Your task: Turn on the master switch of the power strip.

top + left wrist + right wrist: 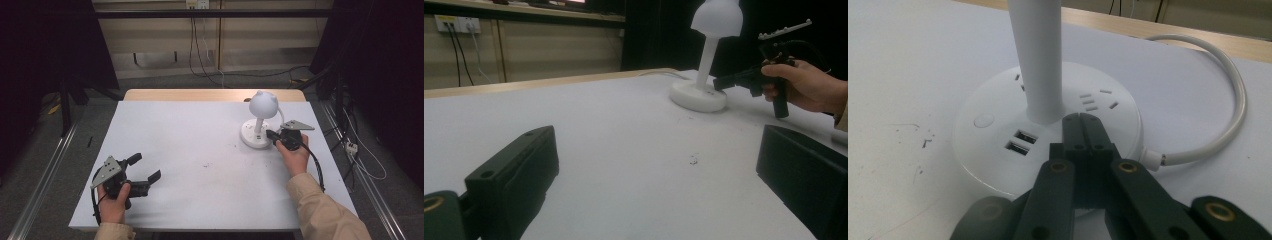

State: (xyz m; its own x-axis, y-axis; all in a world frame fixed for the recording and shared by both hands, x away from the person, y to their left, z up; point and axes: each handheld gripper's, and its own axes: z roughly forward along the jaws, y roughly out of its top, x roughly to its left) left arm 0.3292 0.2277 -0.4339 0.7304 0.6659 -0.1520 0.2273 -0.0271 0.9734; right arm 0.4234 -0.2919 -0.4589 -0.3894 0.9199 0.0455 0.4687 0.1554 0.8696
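Two tools: my right tool (1083, 122), jaws closed and empty, rests on the white round-based plastic desk lamp (258, 127) at the high view's right; my left tool (145, 172) hangs open. Pressing off-centre could tip the lamp across the white surface (200, 150).

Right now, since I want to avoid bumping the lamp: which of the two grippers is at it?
The right gripper, jaws shut, tips over the white lamp base. The left gripper sits open at the table's near left.

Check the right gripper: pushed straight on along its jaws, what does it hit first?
Likely the lamp's white stem: the shut right gripper tips sit over the round base, just beside it; depth unclear.
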